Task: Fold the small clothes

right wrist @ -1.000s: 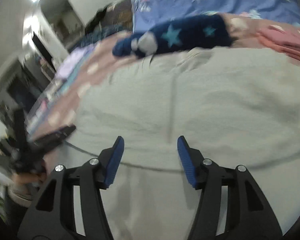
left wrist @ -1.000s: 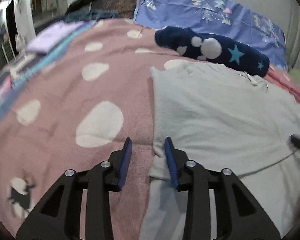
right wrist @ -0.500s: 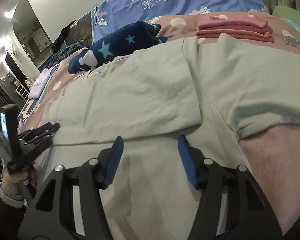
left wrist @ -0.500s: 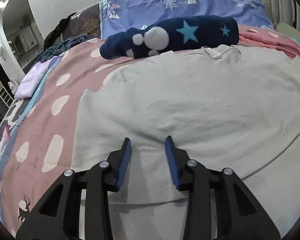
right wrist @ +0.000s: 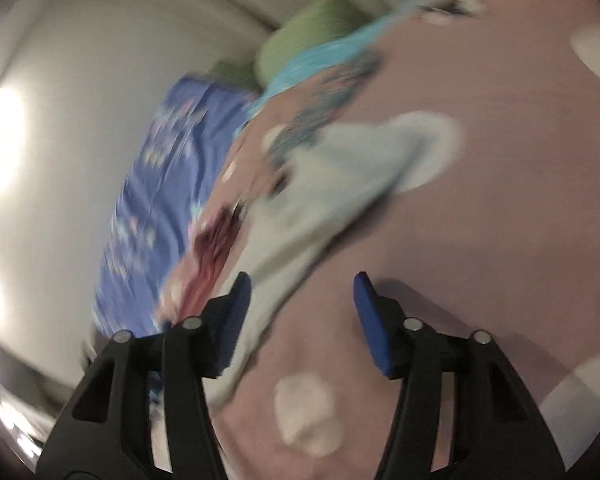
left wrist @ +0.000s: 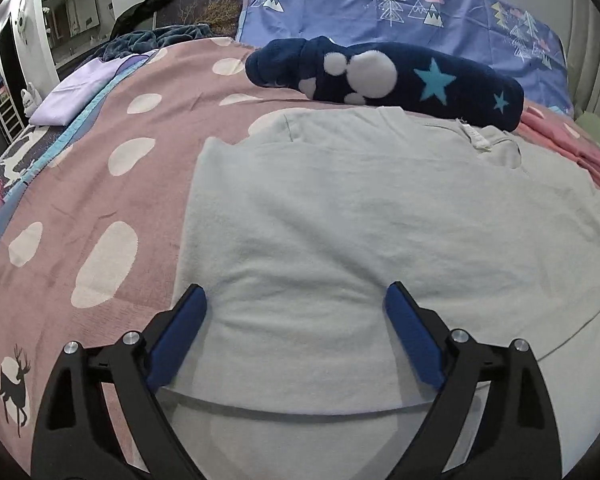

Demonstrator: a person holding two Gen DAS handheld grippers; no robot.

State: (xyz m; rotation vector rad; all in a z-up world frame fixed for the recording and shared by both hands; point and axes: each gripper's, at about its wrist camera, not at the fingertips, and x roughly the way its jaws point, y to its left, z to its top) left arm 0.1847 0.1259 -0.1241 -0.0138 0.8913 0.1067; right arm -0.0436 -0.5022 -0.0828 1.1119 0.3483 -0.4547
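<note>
The left gripper (left wrist: pixel 296 320) hangs over the pale grey-green shirt (left wrist: pixel 380 216), its jaws opening wide, with a folded layer of the shirt lying under and between the blue pads (left wrist: pixel 180 332) but not pinched. The shirt lies spread flat on the bed's pink blanket (left wrist: pixel 80 184) with white spots, its collar end just beside a rolled navy fleece garment (left wrist: pixel 384 76) with stars. A folded pink garment (left wrist: pixel 572 148) lies at the shirt's far right, and a lilac garment (left wrist: pixel 76 92) sits well apart at the left edge. The right gripper (right wrist: pixel 300 312), in a blurred view, has its jaws opening and grips nothing; the shirt's edge (right wrist: pixel 340 184) runs beside its left pad over the blanket (right wrist: pixel 500 220).
</note>
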